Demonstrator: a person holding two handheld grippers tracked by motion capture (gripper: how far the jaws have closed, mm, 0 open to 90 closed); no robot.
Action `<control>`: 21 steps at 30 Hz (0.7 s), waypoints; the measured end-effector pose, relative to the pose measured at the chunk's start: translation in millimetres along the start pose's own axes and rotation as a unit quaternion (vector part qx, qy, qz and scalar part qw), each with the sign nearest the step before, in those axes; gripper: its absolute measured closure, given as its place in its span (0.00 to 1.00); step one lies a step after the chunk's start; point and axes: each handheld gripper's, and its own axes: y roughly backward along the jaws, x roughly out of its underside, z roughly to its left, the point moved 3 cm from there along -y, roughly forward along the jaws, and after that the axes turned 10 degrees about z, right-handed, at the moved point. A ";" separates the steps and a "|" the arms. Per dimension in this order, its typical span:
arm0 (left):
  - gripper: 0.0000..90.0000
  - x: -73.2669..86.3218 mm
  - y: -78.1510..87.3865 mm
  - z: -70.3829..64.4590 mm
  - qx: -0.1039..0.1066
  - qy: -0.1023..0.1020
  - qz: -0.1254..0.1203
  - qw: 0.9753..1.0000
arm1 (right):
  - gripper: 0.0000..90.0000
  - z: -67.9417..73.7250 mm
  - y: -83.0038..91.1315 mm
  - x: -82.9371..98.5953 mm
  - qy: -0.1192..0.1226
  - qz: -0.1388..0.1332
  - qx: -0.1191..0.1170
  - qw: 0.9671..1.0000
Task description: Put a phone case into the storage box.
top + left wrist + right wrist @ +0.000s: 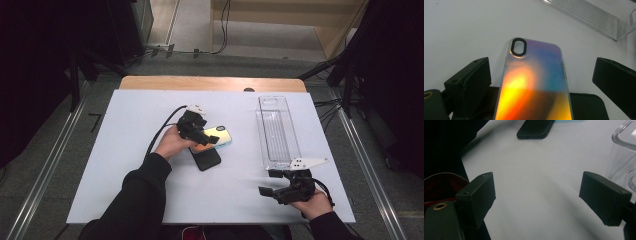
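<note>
An iridescent phone case (220,135) lies near the middle of the white table (125,175), its near end resting on a black phone (206,159). My left gripper (207,132) is over the case. In the left gripper view the case (534,82), with its black-rimmed camera hole, lies between the jaws, which stand apart on either side with a gap to each, so this gripper (539,68) is open. At the front right my right gripper (270,182) is open above bare table. Its own view shows the gripper (536,195) with nothing between the jaws.
A long clear plastic tray (277,130) lies on the right half of the table, its near end just beyond my right gripper. In the right gripper view the tray's wall (624,152) is at the right and the black phone (535,128) at the top.
</note>
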 end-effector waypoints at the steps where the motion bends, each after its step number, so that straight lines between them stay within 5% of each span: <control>1: 0.05 0.7 -1.0 0.4 -0.002 0.002 0.001 1.000 | 0.13 0.0 0.0 0.0 -0.001 0.000 0.001 1.000; 21: 0.07 11.5 -11.8 -3.7 -0.044 -0.041 0.026 0.998 | 0.13 -0.1 0.6 -0.3 0.000 -0.002 0.001 1.000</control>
